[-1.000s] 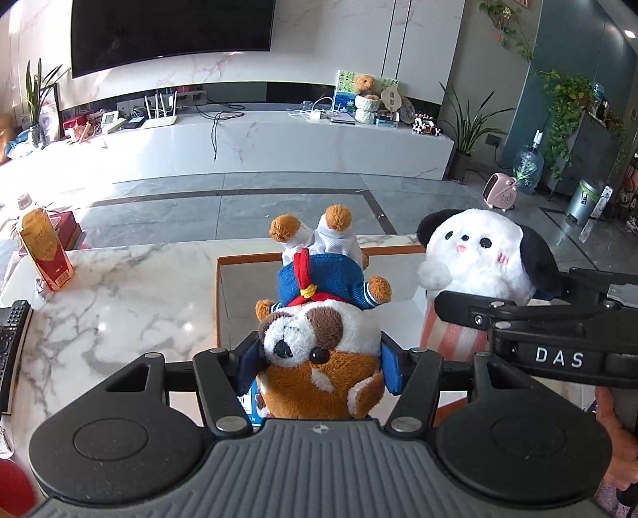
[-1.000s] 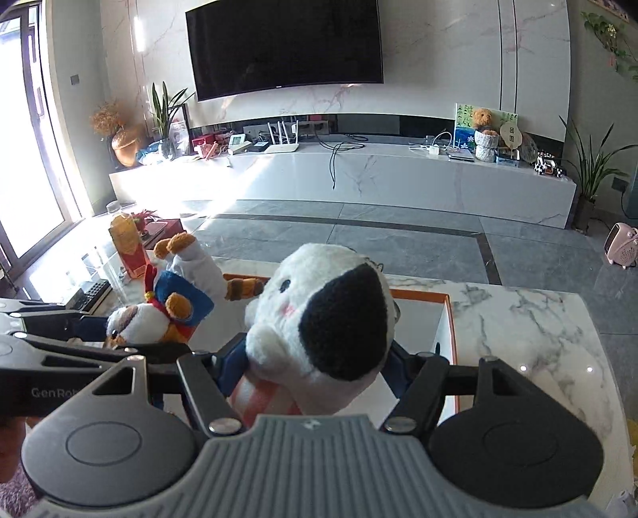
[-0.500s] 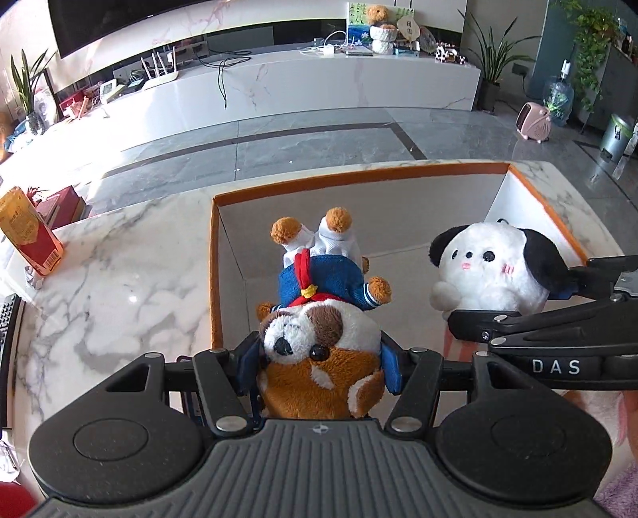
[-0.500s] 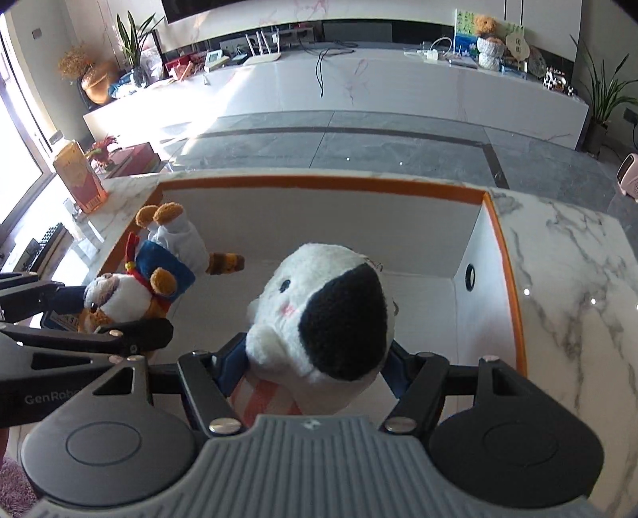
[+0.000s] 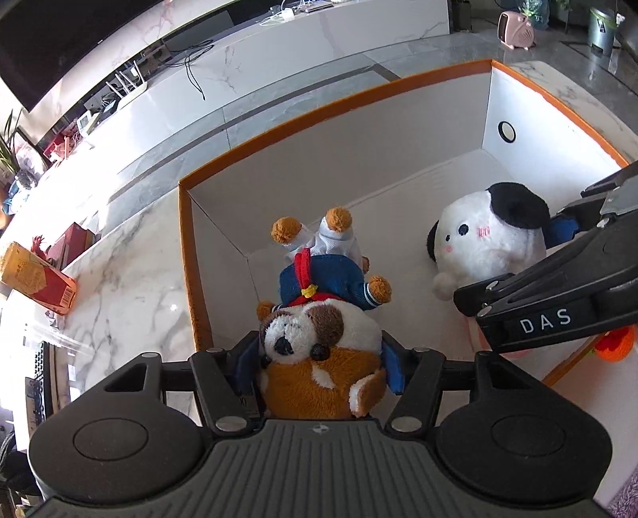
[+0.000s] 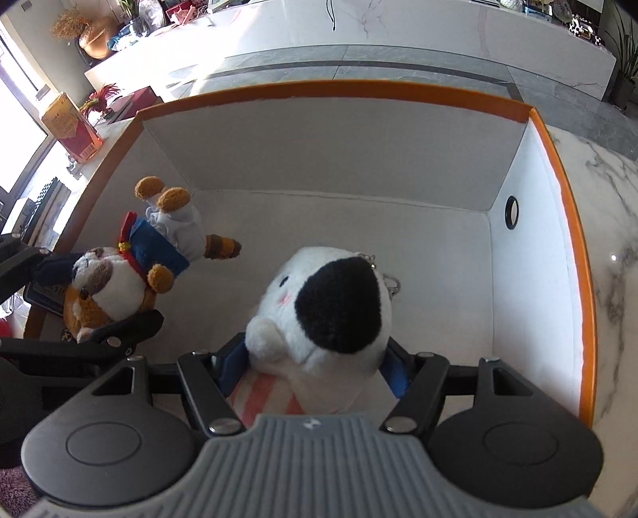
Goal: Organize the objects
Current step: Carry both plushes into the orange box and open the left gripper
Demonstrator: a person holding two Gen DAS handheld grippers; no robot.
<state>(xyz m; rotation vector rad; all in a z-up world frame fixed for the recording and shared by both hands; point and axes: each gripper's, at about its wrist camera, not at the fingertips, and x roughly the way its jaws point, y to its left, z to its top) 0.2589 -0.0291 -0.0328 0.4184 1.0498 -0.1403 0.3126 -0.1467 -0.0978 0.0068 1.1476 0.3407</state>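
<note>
A home living room: a large dark television [image 5: 60, 44] hangs on a marble-look wall above a long, low white media console [image 5: 279, 67] strewn with cables and a router [image 5: 127, 85]. Potted plants [image 6: 626, 55] stand by the grey tiled floor [image 6: 359, 59], and what looks like a small pink heater [image 5: 517, 24] sits in the far corner

- Box [image 5: 187, 255]: on the counter [image 5: 131, 279], frame centre.
- Bear toy [image 5: 319, 318]: over the box's left part.
- Dog toy [image 5: 486, 243]: right of the bear toy.
- Carton [image 5: 36, 275]: on the counter, left of the box.
</note>
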